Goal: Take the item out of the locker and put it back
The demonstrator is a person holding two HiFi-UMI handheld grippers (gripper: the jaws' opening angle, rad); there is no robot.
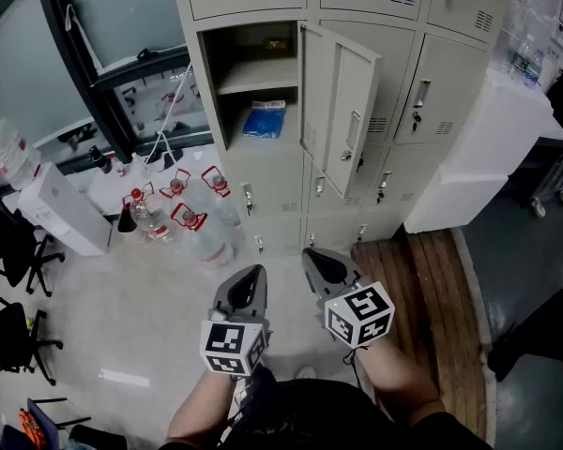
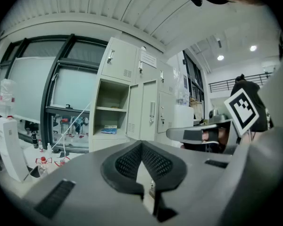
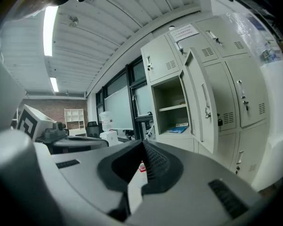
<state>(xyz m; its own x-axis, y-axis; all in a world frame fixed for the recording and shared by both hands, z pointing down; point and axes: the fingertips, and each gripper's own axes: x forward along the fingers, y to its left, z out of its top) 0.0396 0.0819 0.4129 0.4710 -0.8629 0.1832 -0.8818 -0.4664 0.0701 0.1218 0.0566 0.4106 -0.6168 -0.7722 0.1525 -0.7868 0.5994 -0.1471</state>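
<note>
Head view has the left tool (image 1: 253,272) and right tool (image 1: 314,254) low by the person's body, both pressed together and pinching nothing; well ahead stands the grey locker (image 1: 263,187), its door (image 1: 342,120) swung open to the right; the blue item (image 1: 264,120) lies flat on the lower shelf inside; big water bottles (image 1: 192,225) crowd the floor at the locker's left foot, beside a white box (image 1: 64,209); white blocks (image 1: 488,148) lean at its right.
</note>
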